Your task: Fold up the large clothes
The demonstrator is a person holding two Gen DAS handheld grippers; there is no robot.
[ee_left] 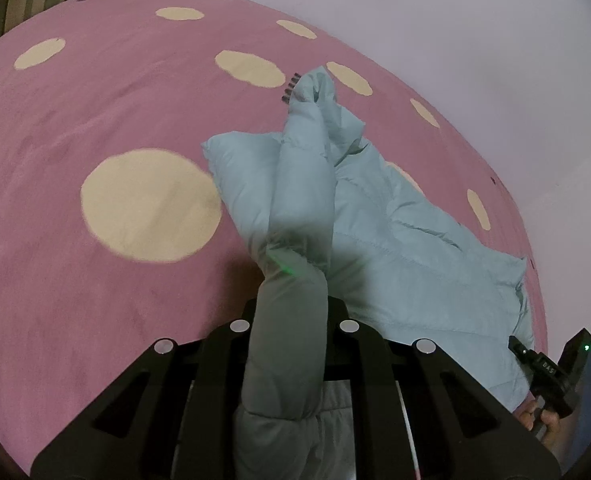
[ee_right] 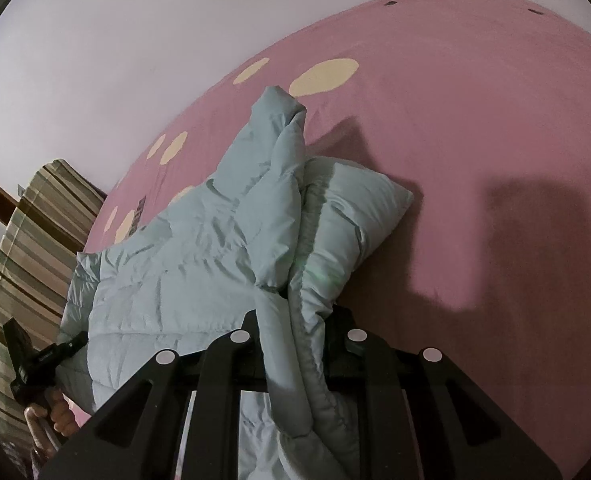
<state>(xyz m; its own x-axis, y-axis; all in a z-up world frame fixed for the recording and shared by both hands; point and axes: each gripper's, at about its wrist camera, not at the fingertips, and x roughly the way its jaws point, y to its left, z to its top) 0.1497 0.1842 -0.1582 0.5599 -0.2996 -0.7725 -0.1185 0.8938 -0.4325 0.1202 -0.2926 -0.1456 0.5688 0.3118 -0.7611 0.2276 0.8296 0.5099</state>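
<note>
Both sets of fingers, left (ee_left: 287,312) and right (ee_right: 295,320), are clamped on bunched folds of the pale blue puffer jacket (ee_left: 395,240) trailing ahead onto the pink bed (ee_left: 95,128), and we judge the slippery padding may slide free.

Pink bedspread (ee_left: 95,280) with cream dots, pale wall (ee_left: 455,20), striped cushion (ee_right: 27,240).

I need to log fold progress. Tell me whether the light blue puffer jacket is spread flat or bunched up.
Bunched up. The puffer jacket is gathered into thick folds and lifted off the pink bedspread, with the left gripper and right gripper each shut on its fabric.
</note>
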